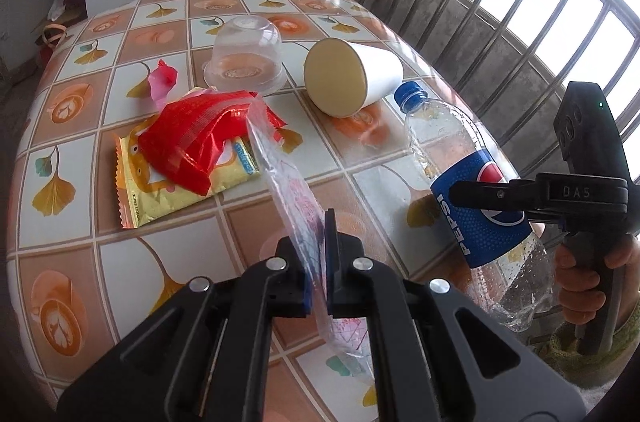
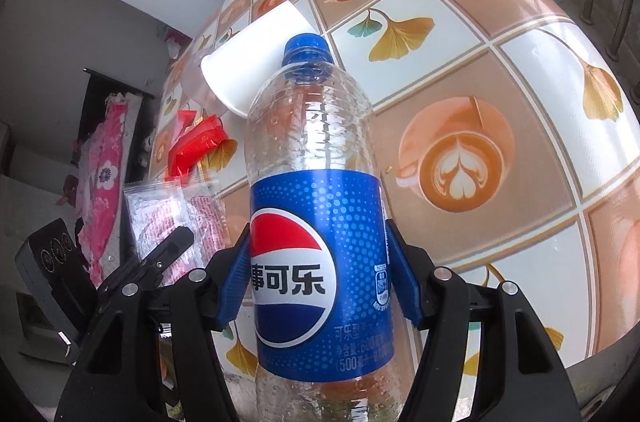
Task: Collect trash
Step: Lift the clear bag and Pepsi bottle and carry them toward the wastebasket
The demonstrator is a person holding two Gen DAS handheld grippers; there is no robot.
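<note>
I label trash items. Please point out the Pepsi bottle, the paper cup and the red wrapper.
Pepsi bottle (image 2: 320, 262): right wrist view, blue label.
Paper cup (image 1: 334, 76): left wrist view, flat base.
Red wrapper (image 1: 192, 138): left wrist view, crumpled middle.

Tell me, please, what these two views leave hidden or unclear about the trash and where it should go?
- No bin or bag for the trash appears in either view.
- Clear wrapper, left wrist view: its lower end is hidden behind the left gripper.
- Pepsi bottle, right wrist view: its base is cut off by the bottom edge.
- Yellow snack packet: partly covered by the red wrapper.
</note>
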